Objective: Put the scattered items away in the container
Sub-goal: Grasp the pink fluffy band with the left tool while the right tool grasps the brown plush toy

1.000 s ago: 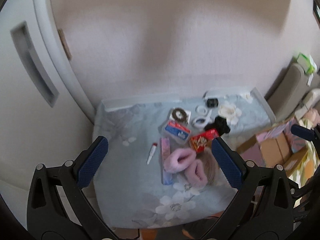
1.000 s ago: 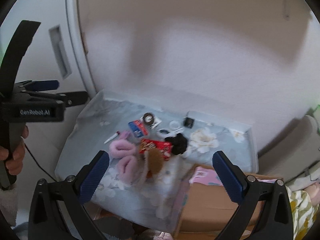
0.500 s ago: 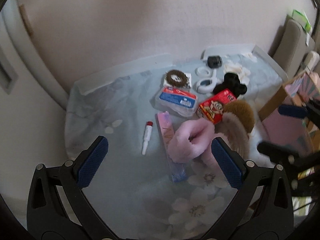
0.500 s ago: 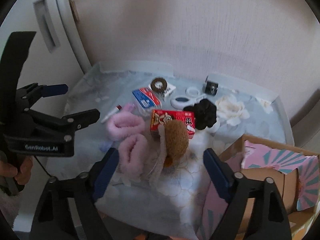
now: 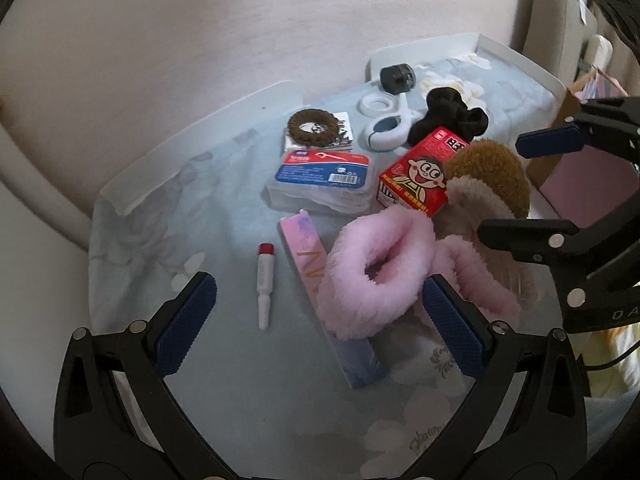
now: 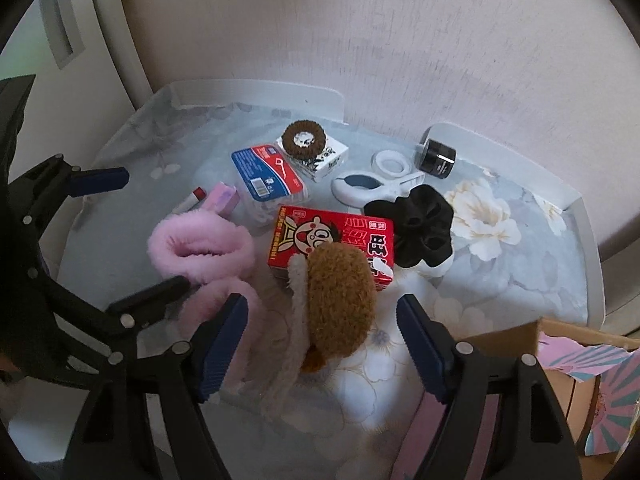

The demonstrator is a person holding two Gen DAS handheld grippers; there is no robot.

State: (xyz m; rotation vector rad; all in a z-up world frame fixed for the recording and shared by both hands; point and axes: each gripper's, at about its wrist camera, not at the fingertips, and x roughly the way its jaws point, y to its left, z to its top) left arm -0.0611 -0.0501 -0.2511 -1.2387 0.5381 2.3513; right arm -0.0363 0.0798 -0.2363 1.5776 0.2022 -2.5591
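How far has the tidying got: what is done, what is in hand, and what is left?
Done: nothing visibly. The items lie on the floral cloth, not in the cardboard box.
In hand: nothing held. The right claw, jaws closing, straddles the brown plush headband; the left claw is open near the pink fluffy headband.
Left: everything, including the red cartoon carton and black fabric scrunchie.

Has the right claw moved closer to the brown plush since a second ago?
Yes. In the right wrist view the right claw has dropped toward the table; the brown plush now lies between its open, closing jaws, untouched.
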